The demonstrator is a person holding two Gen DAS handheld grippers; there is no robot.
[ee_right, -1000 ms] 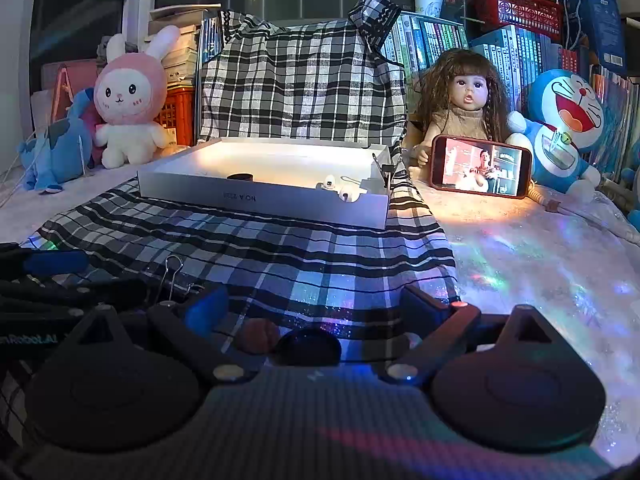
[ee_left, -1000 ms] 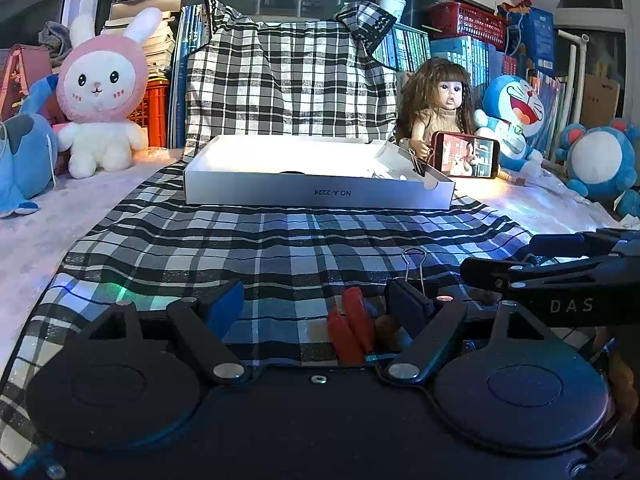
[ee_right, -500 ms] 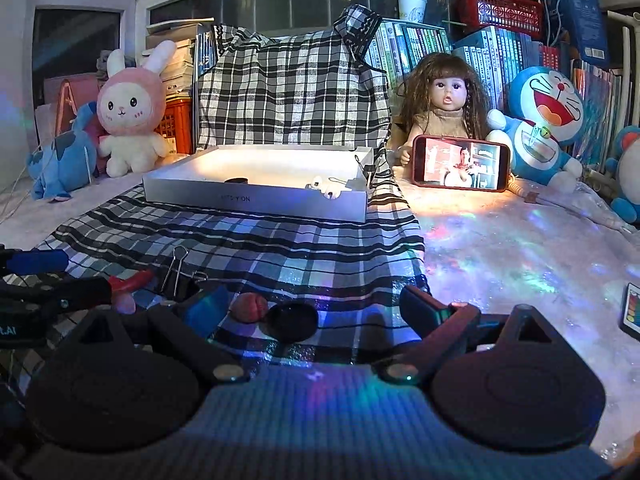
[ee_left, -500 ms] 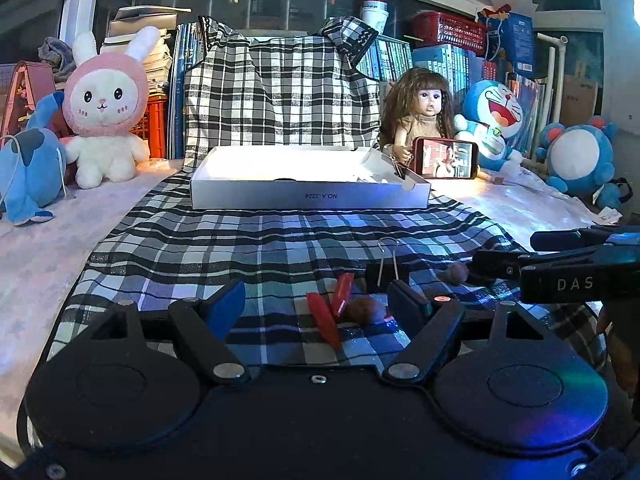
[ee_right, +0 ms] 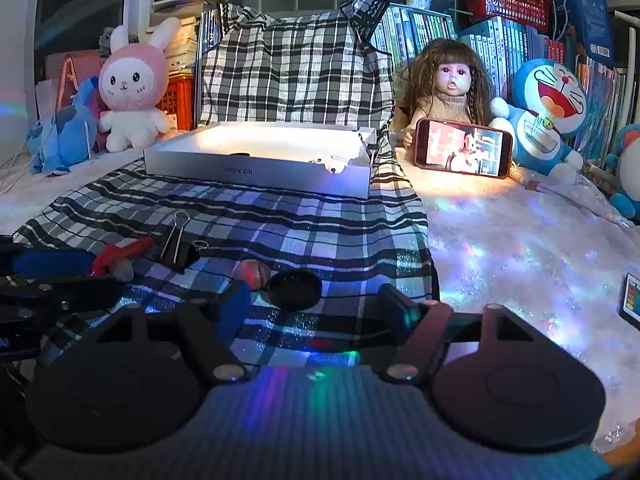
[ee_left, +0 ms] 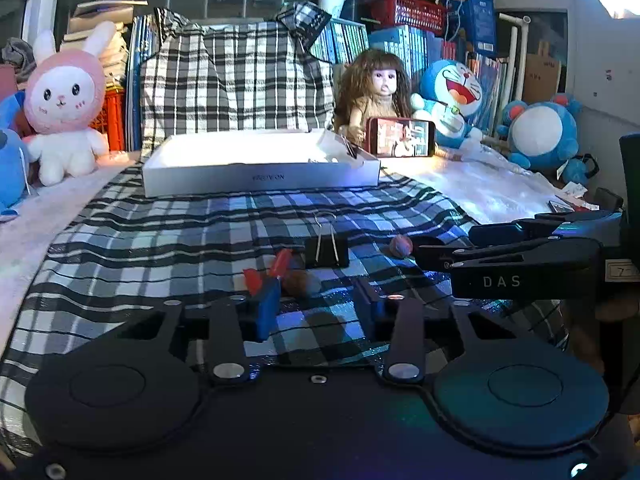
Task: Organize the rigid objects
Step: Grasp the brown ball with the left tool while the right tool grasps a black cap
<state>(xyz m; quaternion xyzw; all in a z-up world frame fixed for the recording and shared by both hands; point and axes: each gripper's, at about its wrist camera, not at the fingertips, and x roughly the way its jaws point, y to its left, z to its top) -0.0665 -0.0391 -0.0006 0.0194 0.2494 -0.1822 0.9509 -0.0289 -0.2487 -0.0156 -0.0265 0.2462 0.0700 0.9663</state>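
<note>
While both hands are backing off the clutter, L gripper (ee_left: 320,312) is closing w/ nothing between its pads, and R gripper (ee_right: 316,312) is narrowing too, also empty. Red clip (ee_left: 276,268), binder clip (ee_left: 326,250) and black disc (ee_right: 294,290) are sitting further ahead vs a sec ago, ungrabbed. White box (ee_left: 260,178) is waiting beyond; sorting is still pending.
</note>
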